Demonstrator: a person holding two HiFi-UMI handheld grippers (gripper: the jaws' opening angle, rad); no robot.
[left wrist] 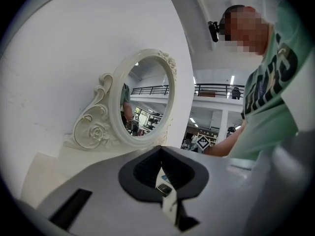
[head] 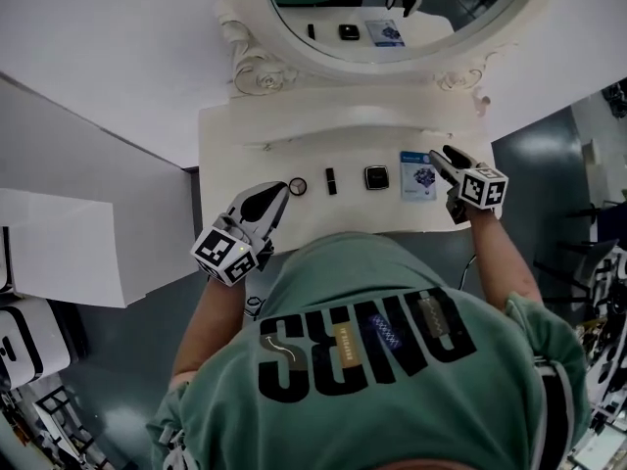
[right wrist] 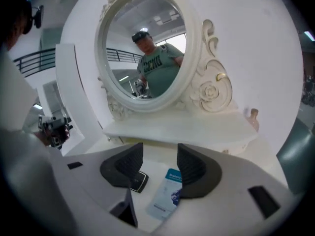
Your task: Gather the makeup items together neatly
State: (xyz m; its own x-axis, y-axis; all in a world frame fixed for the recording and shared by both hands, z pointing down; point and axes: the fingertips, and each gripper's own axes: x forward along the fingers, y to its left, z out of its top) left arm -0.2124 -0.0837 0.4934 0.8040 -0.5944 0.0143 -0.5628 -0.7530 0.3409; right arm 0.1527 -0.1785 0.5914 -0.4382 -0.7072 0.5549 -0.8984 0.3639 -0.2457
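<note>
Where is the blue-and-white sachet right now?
In the head view the sachet lies at the right end of the row on the table, beside the square compact and just left of the open right tongs.

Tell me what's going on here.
A person holds a tool in each hand over a vanity. A round item, a black tube, a square compact and a blue packet lie in a row. The right tool hovers open over the packet; the left tool is shut and empty beside the round item.
</note>
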